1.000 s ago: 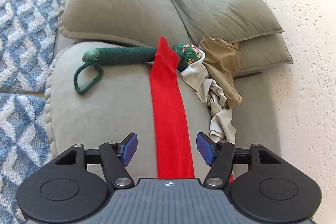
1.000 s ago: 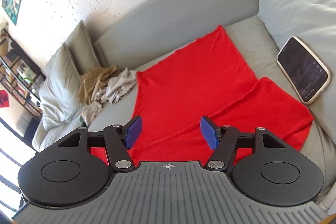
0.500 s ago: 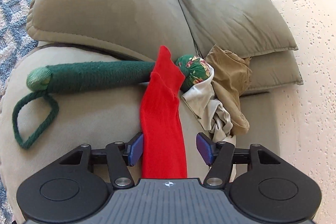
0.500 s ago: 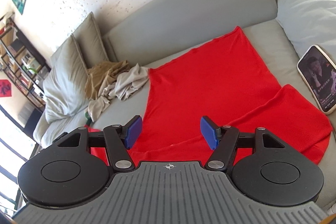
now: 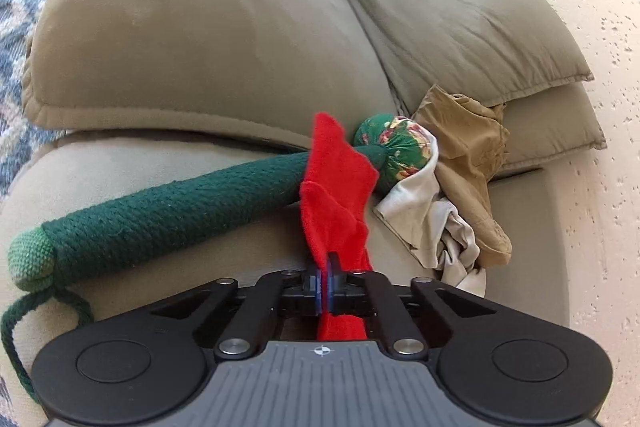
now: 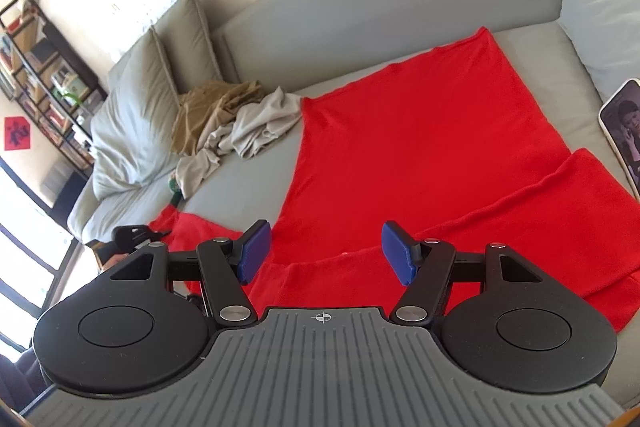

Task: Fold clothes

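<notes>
A red garment point(image 6: 420, 147) lies spread flat on the grey sofa seat point(image 6: 240, 187). One sleeve point(image 6: 540, 227) is folded across its near right part; the other sleeve point(image 5: 336, 187) stretches out to the left. My left gripper point(image 5: 325, 281) is shut on that left sleeve near its end, and the cuff bunches up just past the pads. The left gripper point(image 6: 132, 235) also shows at the sleeve end in the right wrist view. My right gripper point(image 6: 324, 253) hangs open above the garment's near edge, holding nothing.
A tan garment point(image 5: 468, 155) and a pale grey one point(image 5: 432, 223) lie crumpled against the sofa cushions point(image 5: 200, 27). A green knitted roll with a cord loop point(image 5: 160, 215) lies under the sleeve. A lit phone point(image 6: 624, 131) rests at the right. A shelf point(image 6: 36, 67) stands far left.
My left gripper moved forward along the red sleeve and shut on it near the cuff. The right gripper shifted a little over the garment and stayed open.
</notes>
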A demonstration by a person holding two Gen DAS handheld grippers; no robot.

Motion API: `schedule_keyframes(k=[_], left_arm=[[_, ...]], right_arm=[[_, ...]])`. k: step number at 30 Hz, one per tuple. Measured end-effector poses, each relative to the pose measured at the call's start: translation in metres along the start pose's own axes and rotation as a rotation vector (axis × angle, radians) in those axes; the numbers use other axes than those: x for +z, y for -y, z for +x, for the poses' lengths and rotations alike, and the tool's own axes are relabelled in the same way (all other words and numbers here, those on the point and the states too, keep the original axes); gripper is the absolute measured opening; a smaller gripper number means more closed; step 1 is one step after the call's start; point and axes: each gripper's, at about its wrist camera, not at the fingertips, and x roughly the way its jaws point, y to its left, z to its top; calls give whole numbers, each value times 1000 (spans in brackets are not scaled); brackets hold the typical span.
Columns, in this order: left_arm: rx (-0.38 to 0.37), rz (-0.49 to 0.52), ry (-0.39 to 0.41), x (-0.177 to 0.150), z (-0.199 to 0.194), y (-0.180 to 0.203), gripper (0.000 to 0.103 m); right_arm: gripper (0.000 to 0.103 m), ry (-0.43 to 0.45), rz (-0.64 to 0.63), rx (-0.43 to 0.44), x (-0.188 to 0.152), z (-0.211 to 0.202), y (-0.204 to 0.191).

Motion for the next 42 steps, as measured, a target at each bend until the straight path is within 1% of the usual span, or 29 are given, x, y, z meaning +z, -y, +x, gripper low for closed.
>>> schedule_keyframes(k=[3, 6, 10, 12, 15, 17, 20, 23, 24, 25, 26, 28, 30, 32, 34, 36, 37, 38, 39, 40, 41, 42], left_arm=[[3, 170, 39, -8, -19, 34, 0], [-33, 340, 85, -22, -44, 73, 0], [-122, 525, 135, -52, -79, 126, 0], [-157, 619, 158, -74, -99, 149, 0], [-188, 789, 203, -122, -132, 184, 0], [-203, 879, 239, -159, -156, 200, 0], [-229, 975, 278, -218, -190, 217, 0], [-222, 1050, 309, -285, -205, 233, 0], [-194, 1087, 328, -311, -204, 237, 0], [-160, 1128, 337, -335, -199, 240, 0], [-126, 1168, 342, -360, -194, 243, 0], [-56, 1249, 353, -408, -185, 248, 0], [-33, 1336, 354, -455, -174, 251, 0], [-29, 1432, 315, -497, -164, 249, 1], [-23, 1533, 261, -536, -155, 244, 6], [-13, 1639, 156, -568, -147, 236, 23], [-2, 1681, 108, -580, -145, 230, 30], [10, 1721, 60, -591, -143, 225, 40], [8, 1750, 35, -599, -145, 218, 45], [-8, 1770, 32, -603, -150, 212, 46], [-33, 1800, 43, -606, -157, 207, 49], [-77, 1841, 70, -606, -167, 200, 54]], right_arm=[[67, 10, 29, 6, -3, -6, 8], [67, 14, 84, 20, -5, -14, 22], [67, 51, 168, 23, -8, -31, 51], [67, 77, 205, 9, -9, -40, 72], [67, 120, 256, -22, -12, -53, 104], [67, 153, 273, -34, -17, -60, 125], [67, 207, 283, -41, -26, -69, 157], [67, 260, 292, -47, -36, -78, 189], [67, 277, 297, -51, -39, -81, 199], [69, 287, 325, -69, -40, -83, 206], [69, 298, 362, -69, -39, -85, 213], [69, 312, 402, -28, -36, -87, 223], [69, 330, 411, -18, -35, -91, 228], [69, 334, 414, -6, -35, -93, 230], [69, 327, 423, 14, -36, -93, 232], [69, 320, 424, 21, -37, -94, 233], [71, 315, 424, 27, -37, -93, 233], [72, 309, 426, 30, -38, -94, 233], [75, 308, 428, 31, -39, -93, 233], [77, 308, 427, 30, -39, -93, 232], [77, 307, 423, 28, -39, -93, 232], [77, 308, 417, 24, -39, -93, 231]])
